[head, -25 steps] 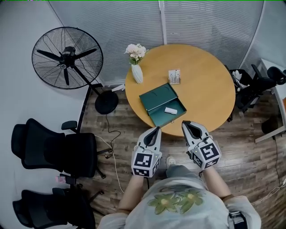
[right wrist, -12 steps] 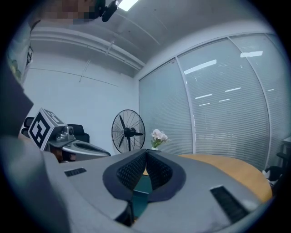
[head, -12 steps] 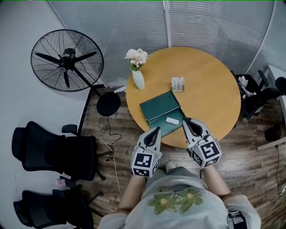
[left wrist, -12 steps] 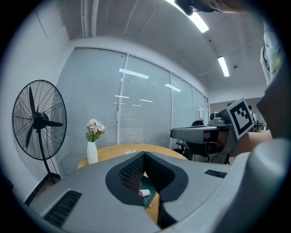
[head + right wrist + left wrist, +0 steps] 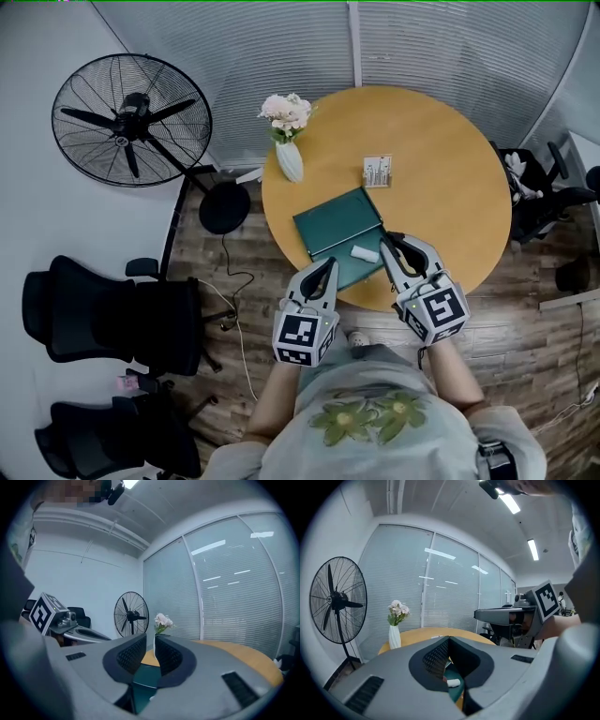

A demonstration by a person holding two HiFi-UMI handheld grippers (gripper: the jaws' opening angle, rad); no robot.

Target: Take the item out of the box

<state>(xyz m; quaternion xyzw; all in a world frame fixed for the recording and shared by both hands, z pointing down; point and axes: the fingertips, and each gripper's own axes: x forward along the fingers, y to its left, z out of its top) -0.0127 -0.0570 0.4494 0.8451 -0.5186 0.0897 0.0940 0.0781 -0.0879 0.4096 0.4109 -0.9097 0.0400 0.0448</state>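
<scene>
Nearer the table [image 5: 431, 159]'s near edge now, the right gripper [image 5: 401, 246] has just parted its empty jaws, likely for the white item [image 5: 365, 253] in the box [image 5: 333, 225]; the left gripper [image 5: 330, 266]'s are closed on nothing.

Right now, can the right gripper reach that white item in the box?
Probably yes. The box lies open, and the white item sits uncovered close by the right gripper. Its fingers have just been opening, with nothing between them.

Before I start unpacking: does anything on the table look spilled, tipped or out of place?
Nothing stands out. The green box lies open, at an angle, near the front edge of the table, with the white item inside. The vase stands upright.
</scene>
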